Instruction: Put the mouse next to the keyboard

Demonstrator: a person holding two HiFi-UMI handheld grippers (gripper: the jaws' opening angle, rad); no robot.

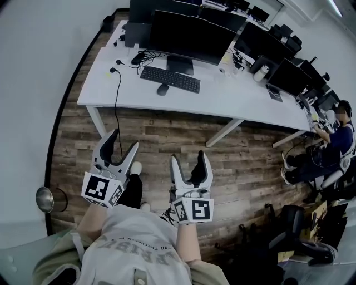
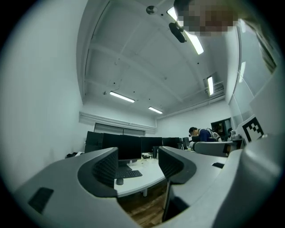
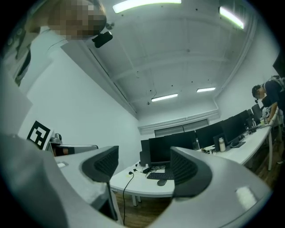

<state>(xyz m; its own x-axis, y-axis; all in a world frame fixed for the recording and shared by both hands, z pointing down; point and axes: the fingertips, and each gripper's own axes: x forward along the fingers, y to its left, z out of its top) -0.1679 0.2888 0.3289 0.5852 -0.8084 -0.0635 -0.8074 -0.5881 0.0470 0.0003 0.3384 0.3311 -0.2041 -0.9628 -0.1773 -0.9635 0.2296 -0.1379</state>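
Head view: we stand well back from the desk point(image 1: 233, 103), where the mouse point(image 1: 162, 89) lies just in front of the keyboard point(image 1: 169, 79). A careless reach could shove it away. Left gripper view: we hold the left gripper point(image 2: 138, 164) level, jaws apart, empty. Right gripper view: the right gripper point(image 3: 144, 167) tips slightly upward, jaws wide, empty.

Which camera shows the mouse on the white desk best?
The head view: the mouse lies clear, seen from above, just in front of the keyboard. Both gripper views show it only as a tiny dark blob far off.

Bright ceiling strip lights point(image 3: 147, 5), heavy fisheye warp, dark vignette edges.
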